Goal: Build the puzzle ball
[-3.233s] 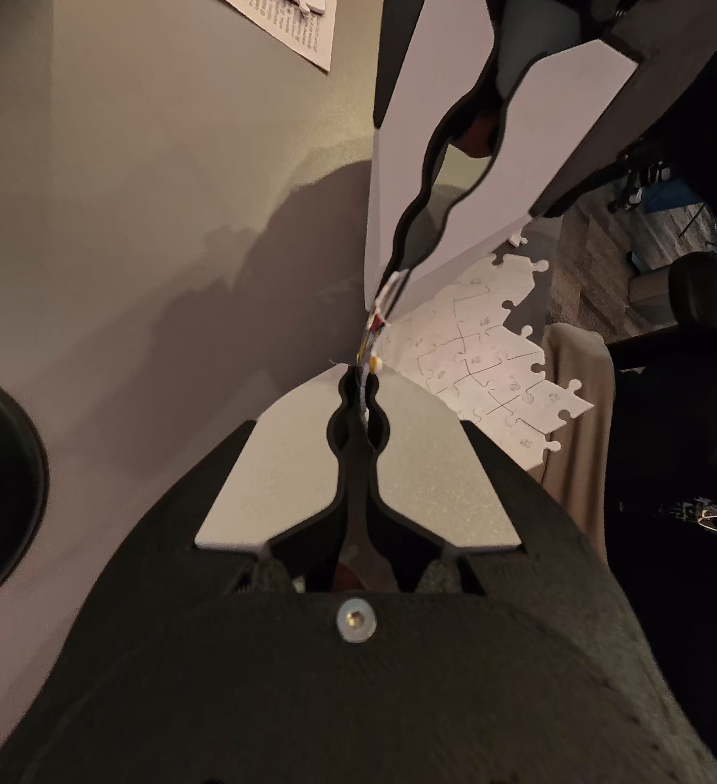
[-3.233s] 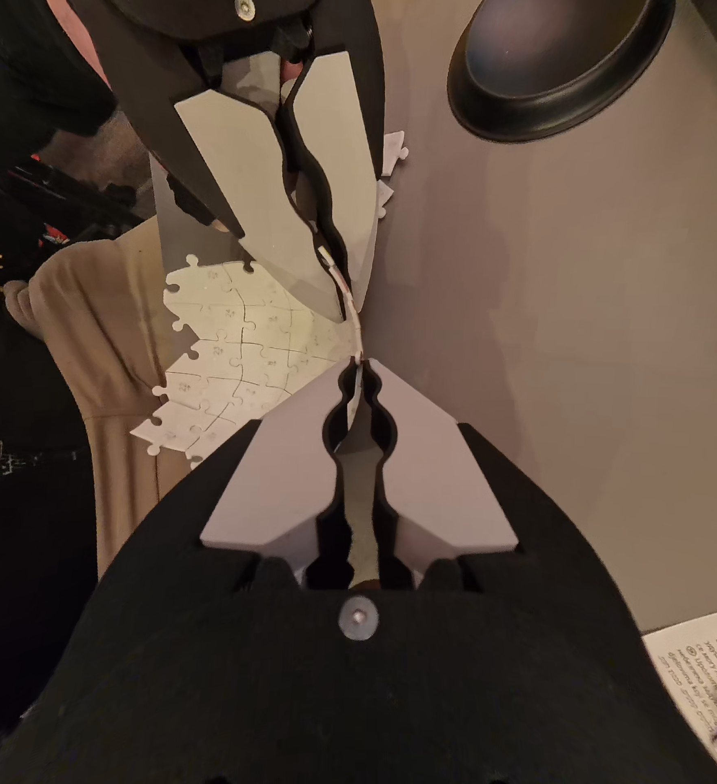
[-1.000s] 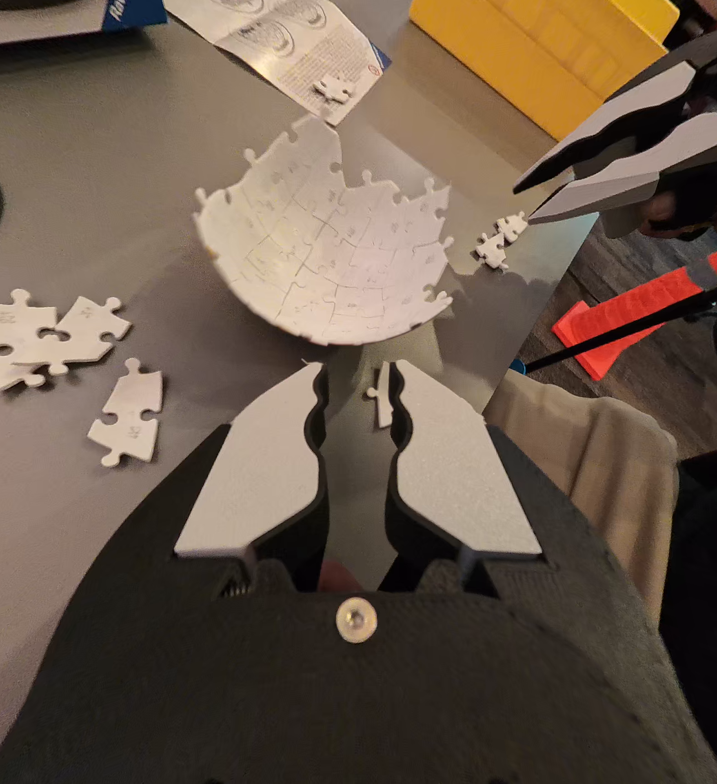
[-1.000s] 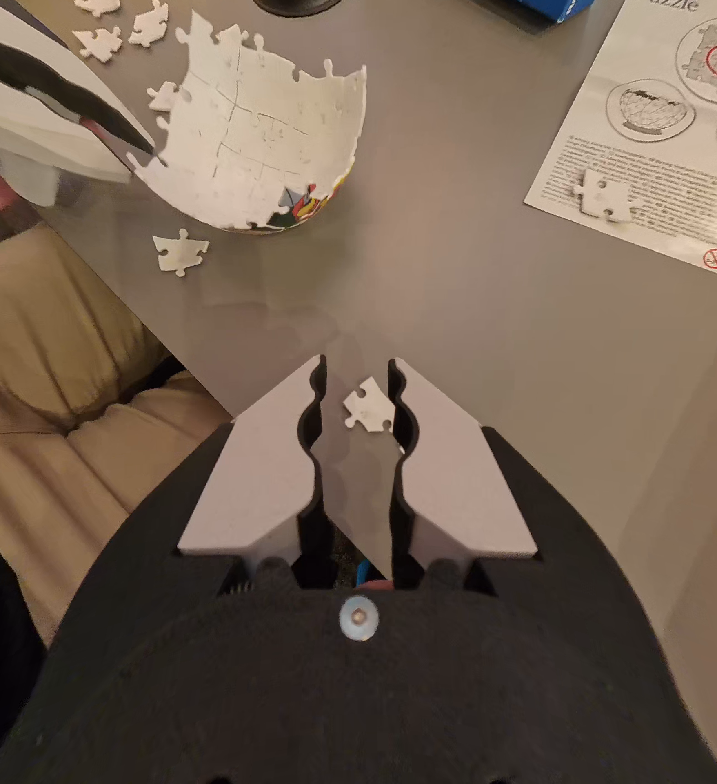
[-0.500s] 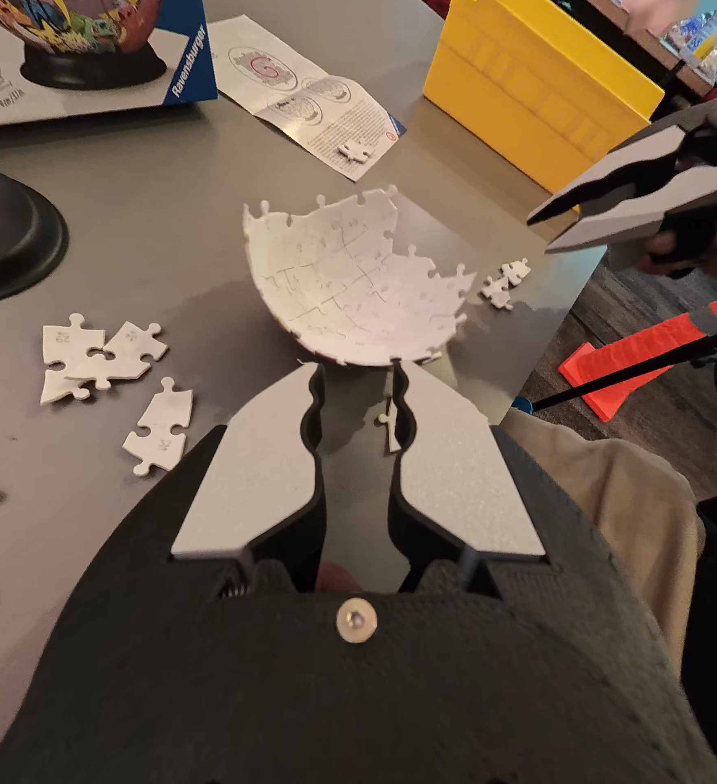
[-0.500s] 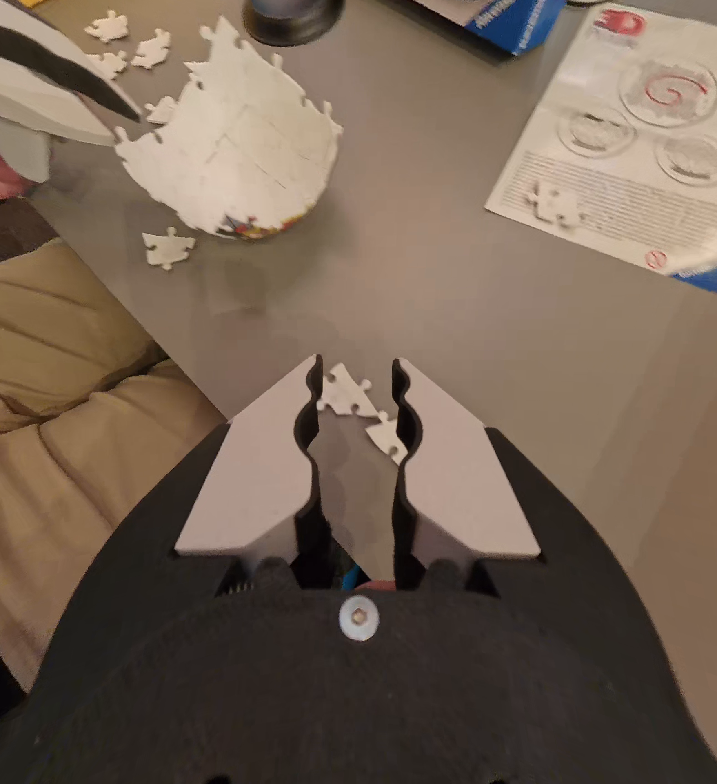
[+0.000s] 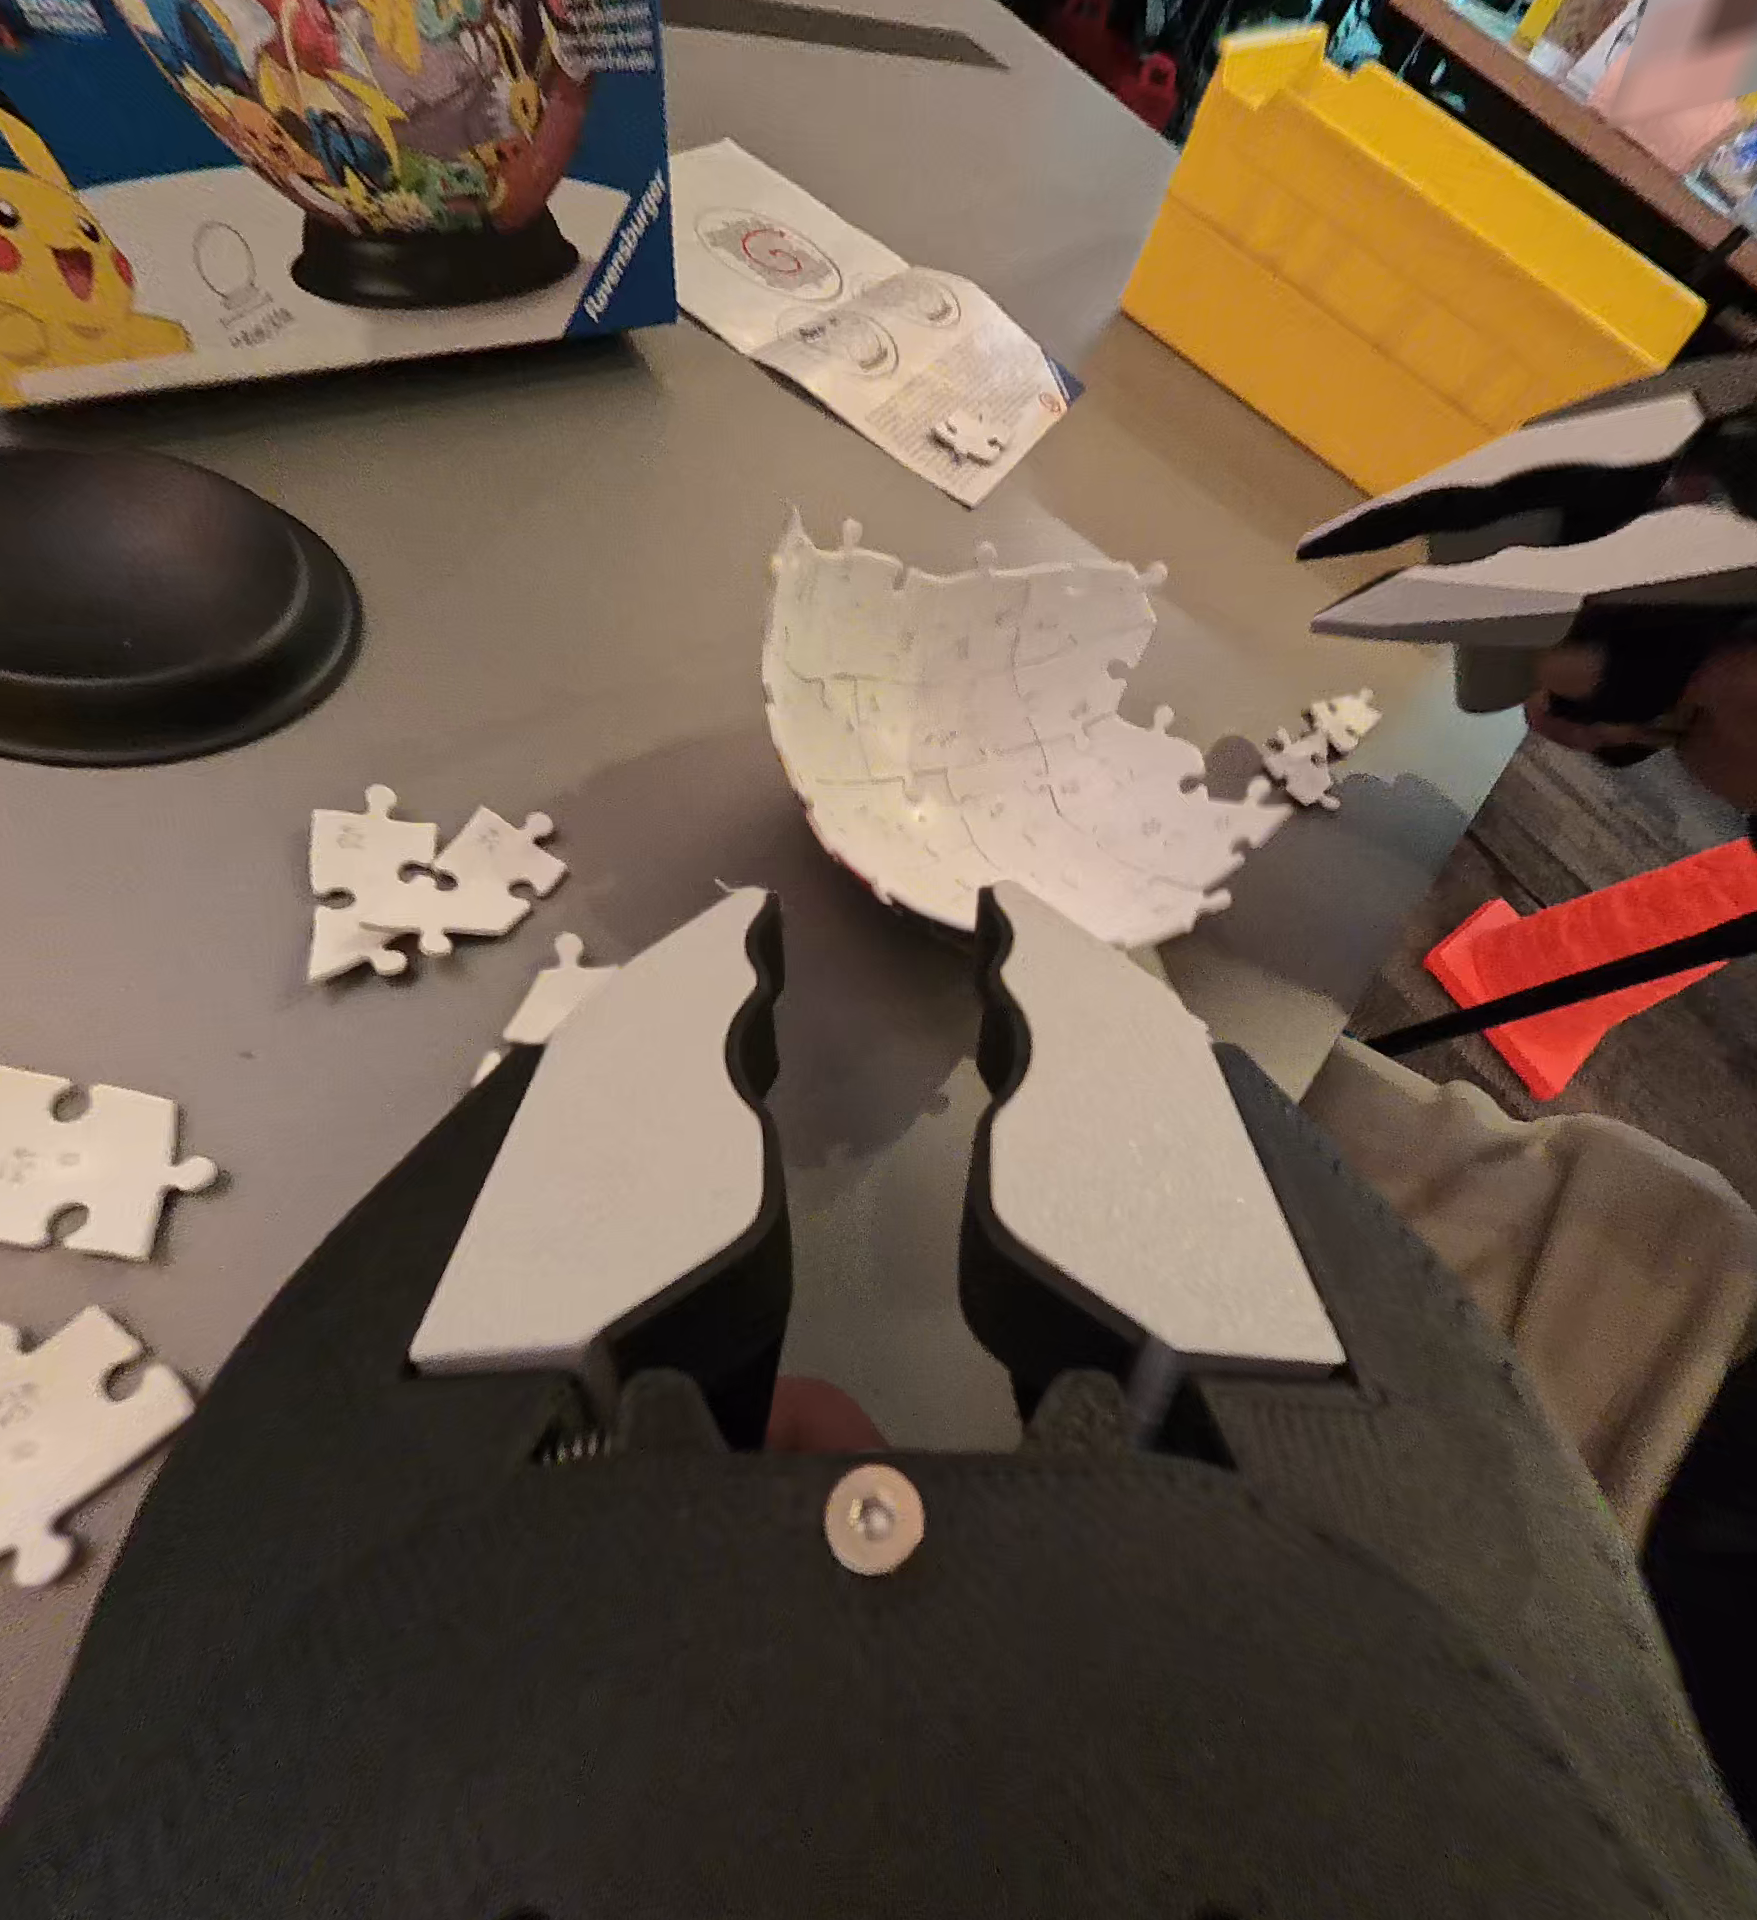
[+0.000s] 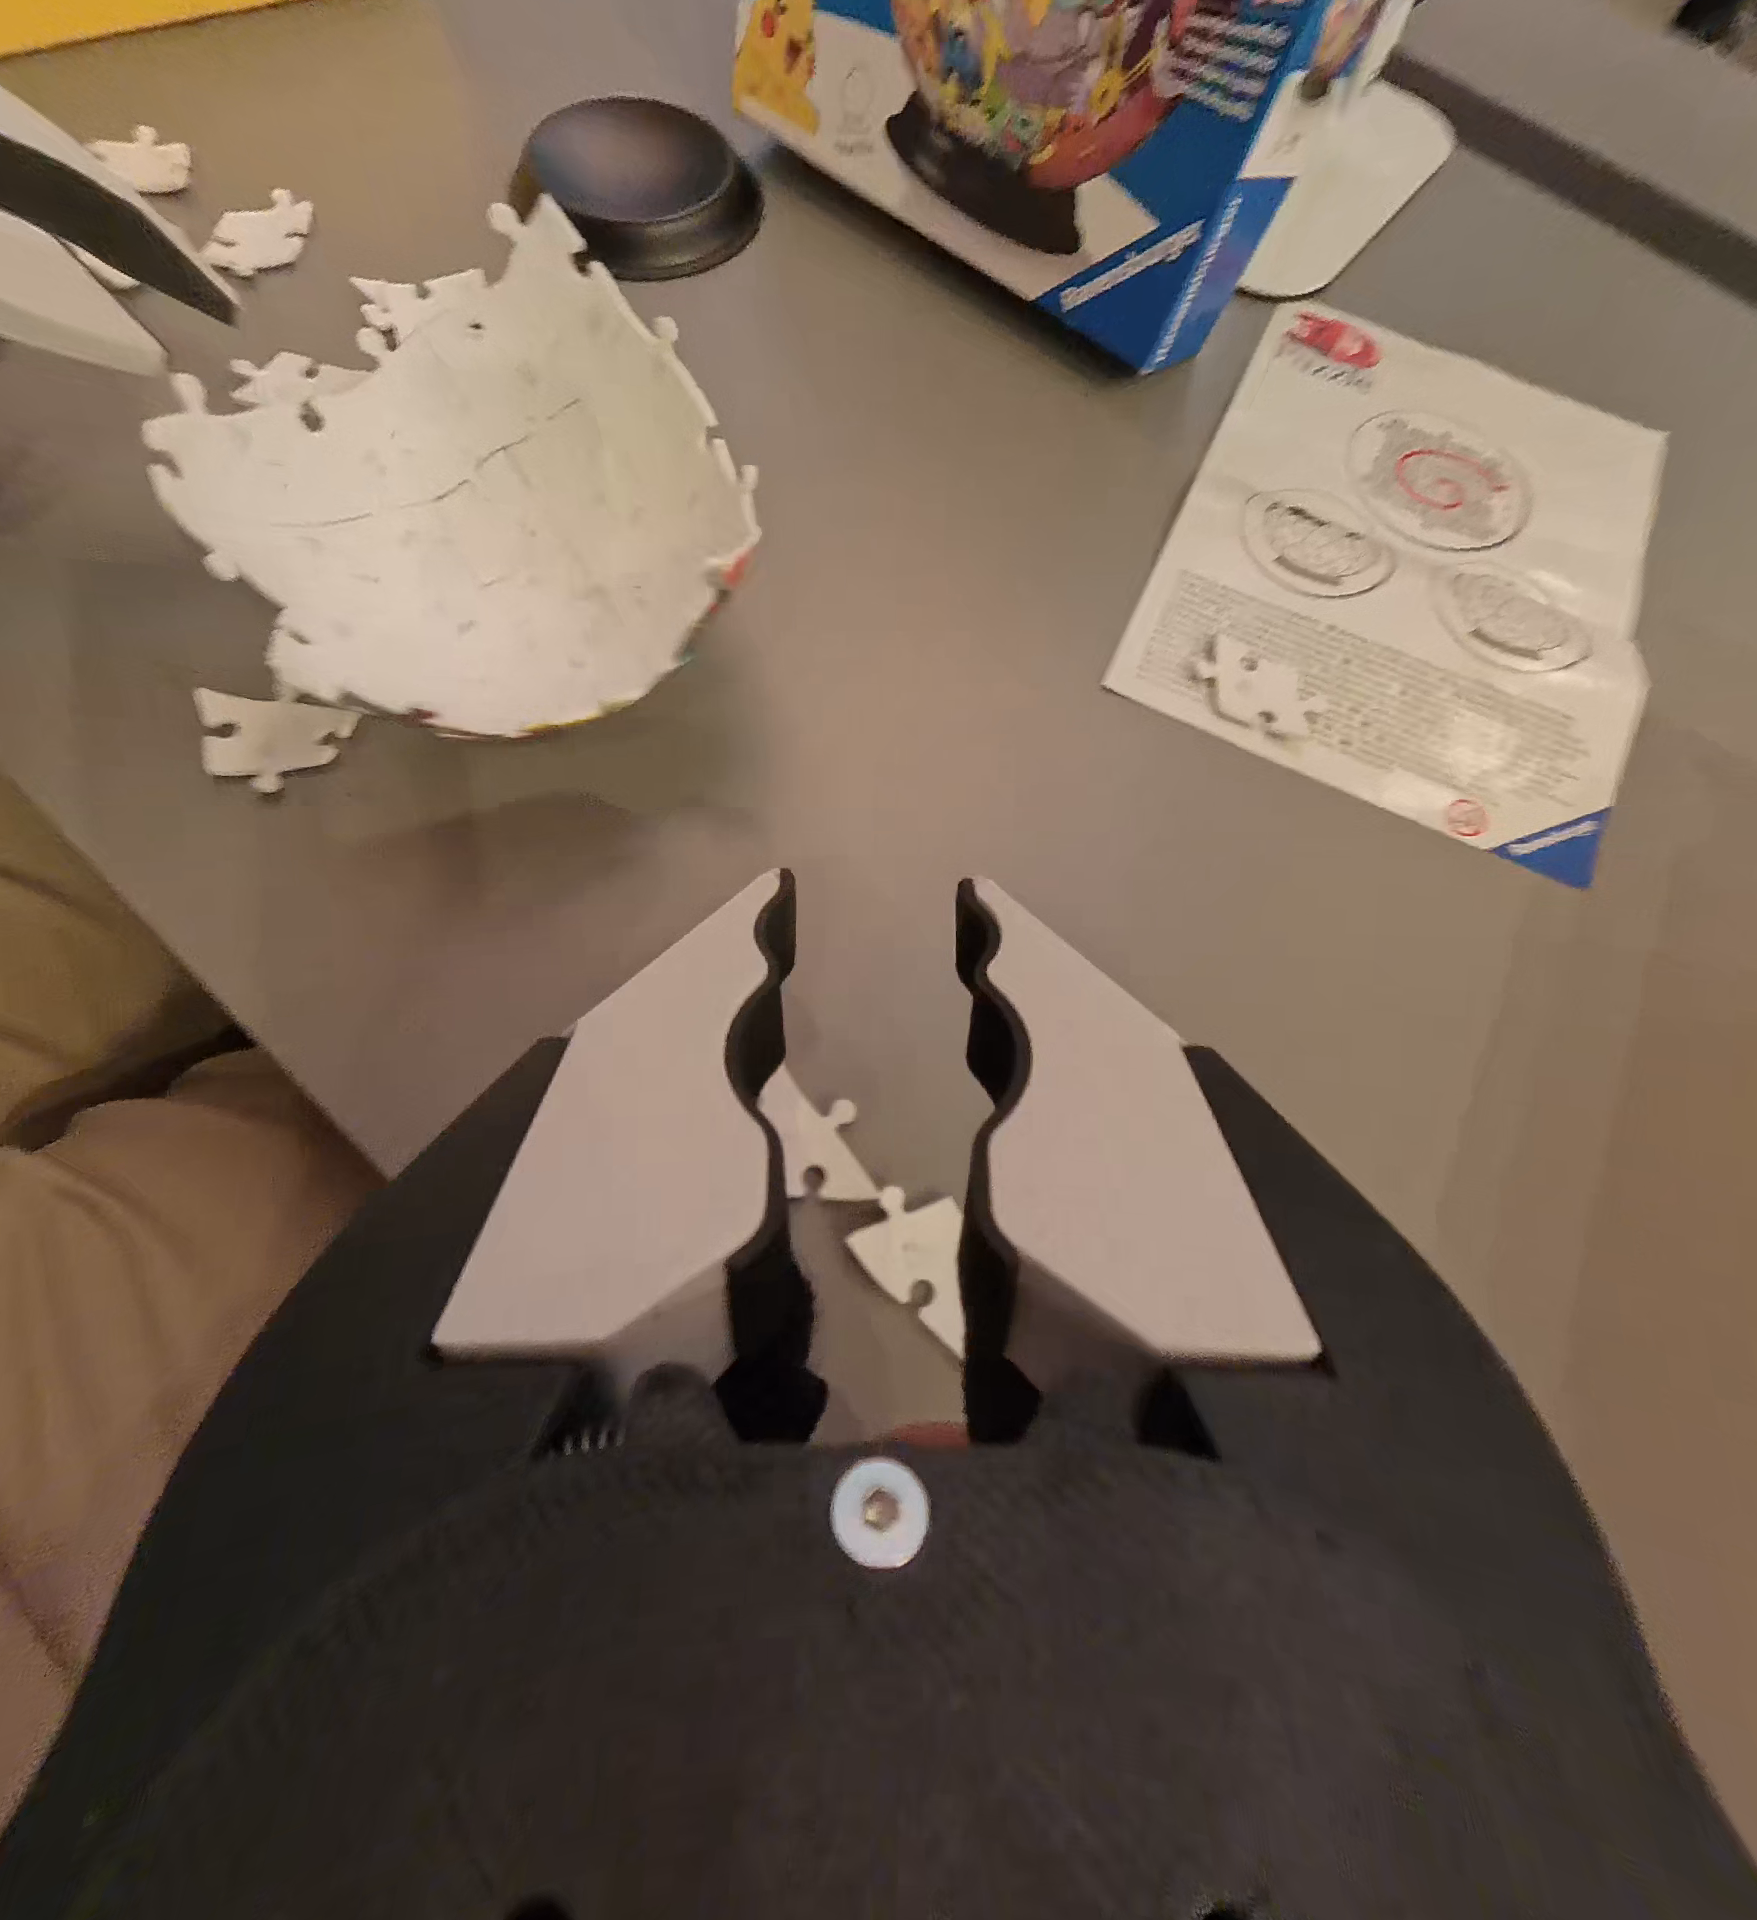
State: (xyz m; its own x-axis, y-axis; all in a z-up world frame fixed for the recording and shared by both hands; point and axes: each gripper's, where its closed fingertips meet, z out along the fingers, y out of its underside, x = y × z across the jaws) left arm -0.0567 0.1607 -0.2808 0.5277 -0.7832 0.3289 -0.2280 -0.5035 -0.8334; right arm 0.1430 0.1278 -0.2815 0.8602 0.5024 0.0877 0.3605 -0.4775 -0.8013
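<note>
Grey tabletop (image 8: 957, 665) carries the white, curved half-built puzzle shell (image 8: 458, 540), resting near its front edge among loose white pieces (image 7: 427, 883). Left gripper (image 7: 876, 904) and right gripper (image 8: 874, 883) hover released, both empty.

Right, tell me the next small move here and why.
Probably lower the right gripper and close it on one of the two loose pieces lying under its open jaws. Both grippers are empty, the left gripper too, and the half-built shell rests on the table with its rim unfinished.
</note>
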